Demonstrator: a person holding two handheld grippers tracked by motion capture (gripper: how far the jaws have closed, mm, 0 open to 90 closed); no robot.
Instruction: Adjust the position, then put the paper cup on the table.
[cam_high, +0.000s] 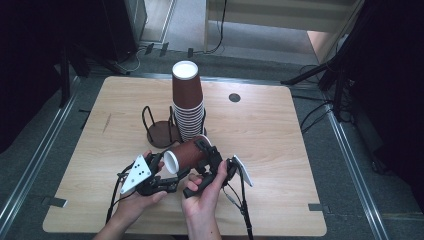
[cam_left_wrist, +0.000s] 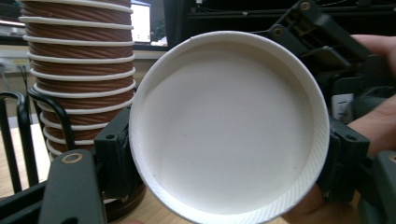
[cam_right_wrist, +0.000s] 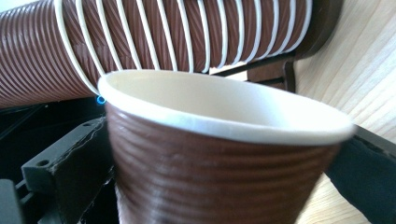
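Note:
A brown ribbed paper cup lies on its side above the table, held between both grippers. My left gripper, with its grey three-cornered plate, is shut on the cup's white base end, one jaw on each side. My right gripper is shut on the cup's body just below the white rim. Right behind stands a tall stack of upside-down brown cups in one ring of a black wire holder. The stack also shows in the left gripper view, and the stack slants across the right gripper view.
The wooden table has a round dark grommet behind the stack. The holder's other ring, left of the stack, holds no cups. Cables trail from both grippers toward the near edge. Stands and cables sit on the floor around the table.

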